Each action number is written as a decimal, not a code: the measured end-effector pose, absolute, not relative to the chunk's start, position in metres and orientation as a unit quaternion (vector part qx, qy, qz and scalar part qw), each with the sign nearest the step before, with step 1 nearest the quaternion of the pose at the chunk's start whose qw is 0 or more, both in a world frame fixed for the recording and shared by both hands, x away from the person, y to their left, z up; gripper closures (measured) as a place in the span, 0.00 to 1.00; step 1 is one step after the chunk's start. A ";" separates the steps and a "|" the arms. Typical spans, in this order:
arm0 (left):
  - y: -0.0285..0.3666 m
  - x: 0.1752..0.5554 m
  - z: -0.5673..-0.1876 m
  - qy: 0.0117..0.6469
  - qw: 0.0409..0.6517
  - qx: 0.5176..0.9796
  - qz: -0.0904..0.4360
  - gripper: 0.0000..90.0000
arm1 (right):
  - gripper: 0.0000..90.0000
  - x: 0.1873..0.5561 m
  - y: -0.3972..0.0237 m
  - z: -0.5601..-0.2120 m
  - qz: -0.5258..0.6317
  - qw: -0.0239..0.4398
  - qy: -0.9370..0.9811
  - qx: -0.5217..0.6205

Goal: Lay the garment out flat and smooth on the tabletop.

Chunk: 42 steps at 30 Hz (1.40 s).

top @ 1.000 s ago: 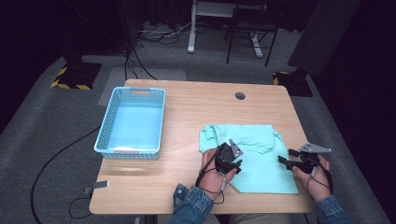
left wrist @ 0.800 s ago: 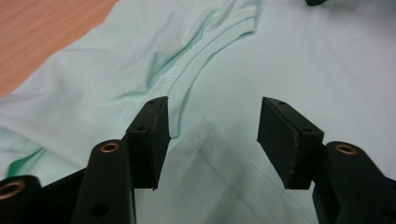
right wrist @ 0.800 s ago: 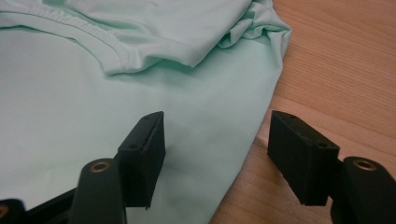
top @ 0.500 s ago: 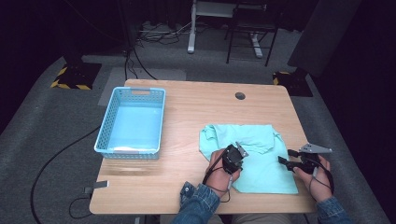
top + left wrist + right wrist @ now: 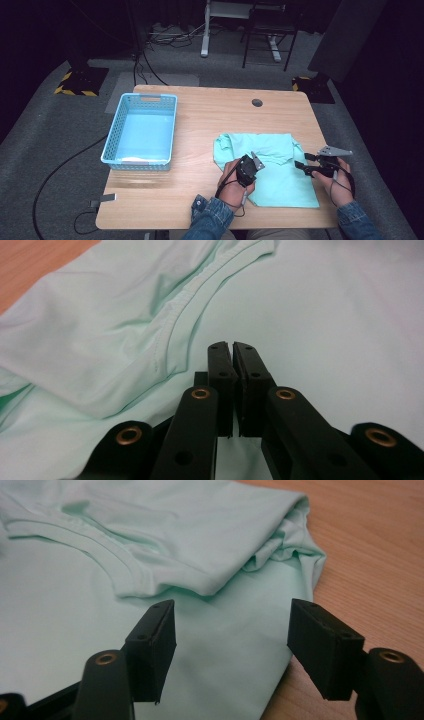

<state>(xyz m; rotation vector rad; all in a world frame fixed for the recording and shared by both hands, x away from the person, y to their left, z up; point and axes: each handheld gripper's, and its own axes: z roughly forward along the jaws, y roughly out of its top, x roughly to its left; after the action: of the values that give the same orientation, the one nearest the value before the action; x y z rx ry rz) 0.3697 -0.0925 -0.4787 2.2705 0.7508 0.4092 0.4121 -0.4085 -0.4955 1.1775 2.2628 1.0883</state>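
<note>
your left gripper point(image 5: 248, 167) sits over the mint green t-shirt point(image 5: 270, 165) near its left edge, and in the left gripper view its jaws are pressed together with barely a slit between the pads point(image 5: 222, 365), nothing caught in them; they hover just above the flat cloth beside the collar seam point(image 5: 182, 315). your right gripper point(image 5: 312, 167) is at the shirt's right edge, jaws spread wide and empty in the right gripper view, one pad point(image 5: 152, 630) over the fabric and the other point(image 5: 320, 635) over the line where cloth meets wood, just short of the folded sleeve point(image 5: 285, 545). the shirt lies folded on the near right part of the wooden table point(image 5: 210, 120), close to the front edge. a light blue plastic basket point(image 5: 114, 145) stands well apart at the left side, and a round cable hole point(image 5: 257, 102) sits toward the far edge. bare wood lies between basket and shirt and beyond the shirt. around the table is grey carpet point(image 5: 50, 150) with a black cable point(image 5: 60, 170) trailing on it, and chair and desk legs point(image 5: 245, 45) stand in the dark behind.
</note>
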 end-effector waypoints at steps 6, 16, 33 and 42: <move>-0.069 0.353 -0.470 0.299 0.348 0.873 0.164 0.96 | 0.40 0.424 -0.407 -0.503 0.370 0.188 0.809 0.416; -0.030 0.314 -0.467 0.323 0.334 0.867 0.180 0.96 | 0.40 0.424 -0.408 -0.503 0.369 0.190 0.813 0.408; 0.011 0.307 -0.457 0.366 0.382 0.826 0.193 0.59 | 0.39 0.422 -0.410 -0.502 0.378 0.182 0.811 0.408; -0.010 0.356 -0.487 0.377 0.348 0.843 0.162 0.57 | 0.43 0.408 -0.402 -0.494 0.377 0.175 0.830 0.373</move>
<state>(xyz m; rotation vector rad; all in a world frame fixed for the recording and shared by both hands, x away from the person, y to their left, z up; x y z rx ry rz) 0.3559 -0.0103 -0.4871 2.1857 0.9778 0.4191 0.4083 -0.4019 -0.4943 1.0558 2.3509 1.0691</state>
